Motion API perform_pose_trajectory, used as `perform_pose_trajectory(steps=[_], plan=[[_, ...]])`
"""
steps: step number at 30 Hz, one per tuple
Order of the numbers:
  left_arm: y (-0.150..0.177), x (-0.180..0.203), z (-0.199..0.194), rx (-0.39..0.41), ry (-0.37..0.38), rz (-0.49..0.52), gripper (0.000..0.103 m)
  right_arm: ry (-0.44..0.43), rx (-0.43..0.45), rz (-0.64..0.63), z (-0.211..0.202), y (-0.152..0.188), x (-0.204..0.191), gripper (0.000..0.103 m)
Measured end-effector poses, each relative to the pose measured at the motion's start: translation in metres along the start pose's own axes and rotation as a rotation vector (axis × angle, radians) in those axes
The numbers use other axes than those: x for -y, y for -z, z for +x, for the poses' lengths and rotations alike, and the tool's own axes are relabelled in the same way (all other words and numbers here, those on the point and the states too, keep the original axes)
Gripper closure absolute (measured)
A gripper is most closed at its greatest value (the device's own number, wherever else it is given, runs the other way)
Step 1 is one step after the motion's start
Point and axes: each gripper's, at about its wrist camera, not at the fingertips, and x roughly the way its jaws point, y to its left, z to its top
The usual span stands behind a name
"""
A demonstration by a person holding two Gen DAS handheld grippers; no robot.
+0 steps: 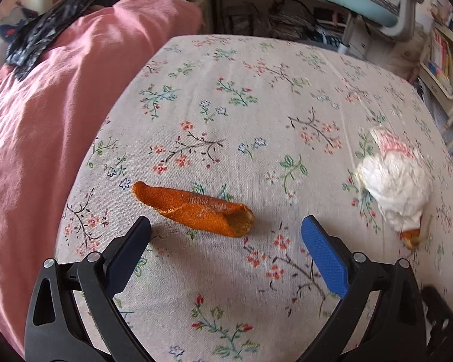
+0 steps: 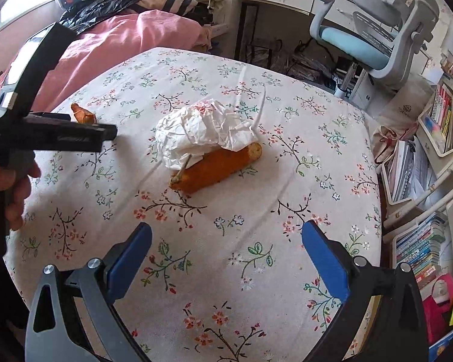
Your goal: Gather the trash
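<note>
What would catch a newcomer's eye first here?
The orange peel curled on the floral cloth, just ahead of the open left tool. Next, the crumpled white paper lying on a second peel mid-table, beyond the open right tool. A pink blanket fills the left.

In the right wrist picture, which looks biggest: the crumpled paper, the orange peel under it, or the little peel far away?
Largest to smallest, as they look:
1. Crumpled paper
2. Orange peel under it, nearly as long but thinner, partly covered
3. Little peel, smallest, though it lies farther off and is partly hidden behind the left gripper, so its true size is unsure.
</note>
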Motion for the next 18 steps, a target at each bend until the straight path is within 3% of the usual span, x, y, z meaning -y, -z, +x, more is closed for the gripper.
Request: perform_pose_trajectory(steps=[3, 6, 8, 13, 18], plan=[[0.007, -0.017, -0.019, 0.019, 0.046, -0.054, 0.007, -0.061, 0.024, 0.049, -0.002, -0.003, 0.004, 0.008], [0.009, -0.028, -0.030, 0.039, 0.050, -0.038, 0.007, -0.091, 0.045, 0.051, -0.003, -0.009, -0.001, 0.008], [0.007, -0.033, -0.031, 0.041, 0.039, -0.027, 0.007, -0.116, 0.037, 0.050, 0.001, -0.015, -0.002, 0.008], [0.000, -0.033, -0.029, 0.042, 0.106, -0.039, 0.008, -0.121, 0.022, 0.017, 0.009, -0.032, -0.004, 0.008], [-0.009, -0.030, -0.007, -0.001, 0.160, -0.122, 0.011, -0.181, -0.013, 0.082, 0.029, -0.043, 0.010, 0.008]])
